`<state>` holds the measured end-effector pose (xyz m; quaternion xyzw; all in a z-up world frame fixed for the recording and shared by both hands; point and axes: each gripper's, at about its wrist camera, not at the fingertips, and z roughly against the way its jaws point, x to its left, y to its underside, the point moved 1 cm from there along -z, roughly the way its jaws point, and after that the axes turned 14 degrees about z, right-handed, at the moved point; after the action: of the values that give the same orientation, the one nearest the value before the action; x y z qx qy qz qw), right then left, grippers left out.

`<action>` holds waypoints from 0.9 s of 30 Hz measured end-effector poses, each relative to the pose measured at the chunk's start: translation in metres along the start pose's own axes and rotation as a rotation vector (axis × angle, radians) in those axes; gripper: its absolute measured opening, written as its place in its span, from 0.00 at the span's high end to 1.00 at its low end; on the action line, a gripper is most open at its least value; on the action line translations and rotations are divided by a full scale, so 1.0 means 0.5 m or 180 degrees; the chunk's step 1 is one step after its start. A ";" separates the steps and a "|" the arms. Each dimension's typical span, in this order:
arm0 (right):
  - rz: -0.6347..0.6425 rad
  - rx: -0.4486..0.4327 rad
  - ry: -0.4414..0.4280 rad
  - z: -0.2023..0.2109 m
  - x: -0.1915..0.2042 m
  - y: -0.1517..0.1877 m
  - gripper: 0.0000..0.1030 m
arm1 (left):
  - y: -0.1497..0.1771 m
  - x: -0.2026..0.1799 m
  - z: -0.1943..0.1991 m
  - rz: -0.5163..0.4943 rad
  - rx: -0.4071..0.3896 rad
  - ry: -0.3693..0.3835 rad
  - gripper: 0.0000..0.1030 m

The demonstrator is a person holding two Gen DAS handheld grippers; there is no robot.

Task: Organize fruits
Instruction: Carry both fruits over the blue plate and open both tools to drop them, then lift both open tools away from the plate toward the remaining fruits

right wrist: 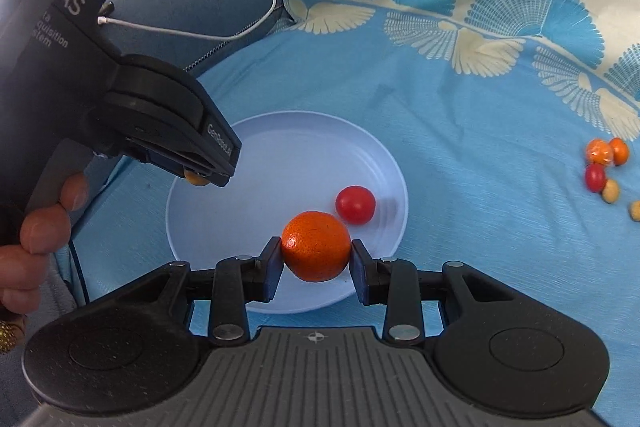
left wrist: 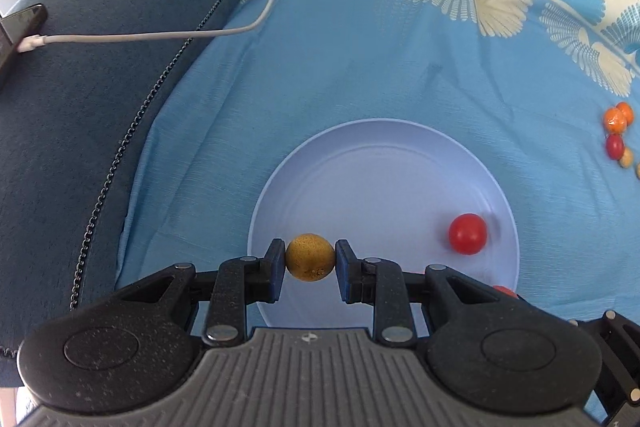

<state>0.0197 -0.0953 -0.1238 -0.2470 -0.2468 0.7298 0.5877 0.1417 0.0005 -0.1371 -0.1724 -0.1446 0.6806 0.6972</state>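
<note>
My left gripper (left wrist: 310, 259) is shut on a small yellow-brown fruit (left wrist: 310, 257) and holds it above the near left rim of a pale blue plate (left wrist: 372, 163). A red cherry tomato (left wrist: 467, 233) lies in the plate at the right. My right gripper (right wrist: 316, 253) is shut on an orange mandarin (right wrist: 316, 246) above the plate's near edge (right wrist: 280, 143), close to the tomato (right wrist: 355, 205). The left gripper (right wrist: 198, 177) shows in the right wrist view over the plate's left rim, with the yellow fruit (right wrist: 195, 179) peeking out.
Several loose fruits lie on the blue patterned cloth (right wrist: 460, 131) at the far right: mandarins (right wrist: 608, 151), a red tomato (right wrist: 595, 177), small yellow fruits (right wrist: 611, 191). A dark blue cushion (left wrist: 100, 87) with a phone (left wrist: 20, 27) and white cable (left wrist: 160, 35) is at the left.
</note>
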 end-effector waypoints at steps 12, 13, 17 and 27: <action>0.0145 -0.0175 0.0135 0.093 0.001 -0.010 0.07 | 0.038 0.077 0.150 0.0051 -0.0452 -0.0095 0.00; 0.0103 -0.0156 0.0145 0.112 0.003 -0.003 0.05 | 0.054 0.088 0.165 0.0075 -0.0432 -0.0106 0.00; -0.0087 -0.0109 0.0212 0.186 0.018 0.028 0.03 | 0.112 0.116 0.224 0.0153 -0.0379 -0.0153 0.00; -0.0125 -0.0676 0.0649 0.358 0.045 0.073 0.01 | 0.199 0.099 0.373 0.0085 -0.0672 0.0025 0.00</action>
<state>-0.1278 -0.0928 -0.0139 -0.3757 -0.2665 0.6591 0.5945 -0.0276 0.0596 -0.0147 -0.2495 -0.2104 0.6702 0.6666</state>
